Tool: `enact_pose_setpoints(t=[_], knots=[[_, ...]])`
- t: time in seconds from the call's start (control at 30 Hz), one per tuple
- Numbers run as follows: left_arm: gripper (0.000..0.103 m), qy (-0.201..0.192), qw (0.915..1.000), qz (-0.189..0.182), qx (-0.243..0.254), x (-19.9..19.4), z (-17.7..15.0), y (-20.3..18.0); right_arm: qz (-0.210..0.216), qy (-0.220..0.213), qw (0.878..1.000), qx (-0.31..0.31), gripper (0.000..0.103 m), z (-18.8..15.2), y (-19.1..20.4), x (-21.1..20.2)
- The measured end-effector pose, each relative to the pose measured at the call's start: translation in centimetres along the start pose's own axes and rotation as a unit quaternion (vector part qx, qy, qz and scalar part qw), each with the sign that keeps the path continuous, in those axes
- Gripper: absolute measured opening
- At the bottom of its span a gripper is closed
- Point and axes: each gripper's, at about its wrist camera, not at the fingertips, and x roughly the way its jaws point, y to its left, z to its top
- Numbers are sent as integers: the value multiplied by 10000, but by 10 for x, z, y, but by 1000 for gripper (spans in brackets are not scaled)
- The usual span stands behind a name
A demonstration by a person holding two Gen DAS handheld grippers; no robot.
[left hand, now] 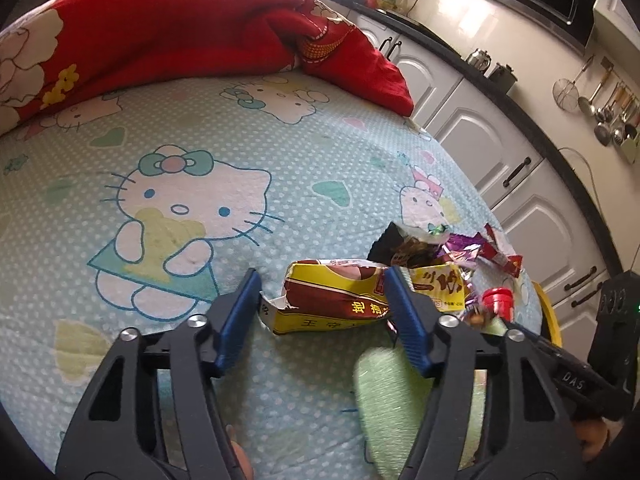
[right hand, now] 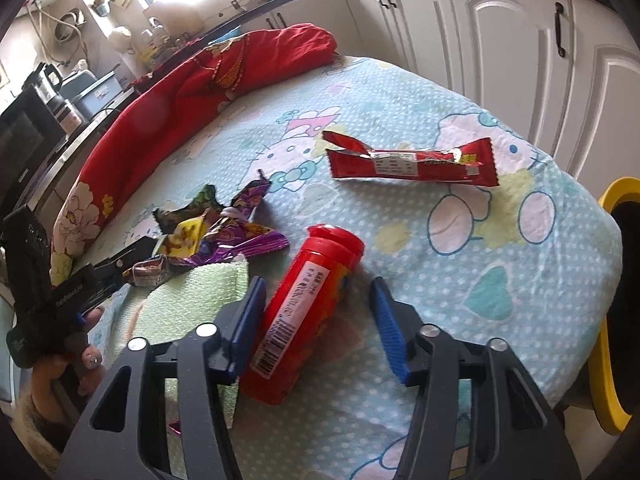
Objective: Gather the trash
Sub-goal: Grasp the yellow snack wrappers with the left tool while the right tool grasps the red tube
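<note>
Straddling: right gripper, jaws wide, around red plastic tube
Left gripper: wide, torn yellow carton at 12 o'clock

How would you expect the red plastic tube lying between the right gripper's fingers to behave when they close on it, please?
The red tube looks rigid, so it probably won't crush. Being round and lying on its side, it may roll on the soft bedsheet. Its glossy label could slip against the right gripper.

Yellow bin cut off by edge; carton partly behind finger
</note>
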Motion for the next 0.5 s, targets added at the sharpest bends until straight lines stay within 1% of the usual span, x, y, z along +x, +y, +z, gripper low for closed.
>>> enact_pose_setpoints(t=[0.03, 0.2, 0.27, 0.4, 0.43, 0.47, 0.5], knots=[[47, -6, 10000, -21, -19, -1, 0, 1, 44, 18, 10000, -8, 40, 0, 1, 0], [39, 31, 9998, -165, -105, -2, 1, 3, 42, 3, 10000, 5, 39, -1, 3, -1], [34, 23, 9997, -219, -127, -5, 2, 4, 58, 6, 10000, 28, 38, -2, 2, -1], [31, 68, 9996, -277, -8, -9, 2, 3, 31, 5, 10000, 34, 37, -3, 1, -4], [29, 77, 9995, -291, 29, -9, 2, 2, 16, 3, 10000, 27, 37, -3, 0, -5], [15, 86, 9994, -317, 70, -11, 1, 1, 0, 0, 10000, 21, 37, -3, 0, -6], [4, 82, 9993, -347, 145, -13, 0, -1, -17, -4, 10000, 22, 37, -3, -1, -7]])
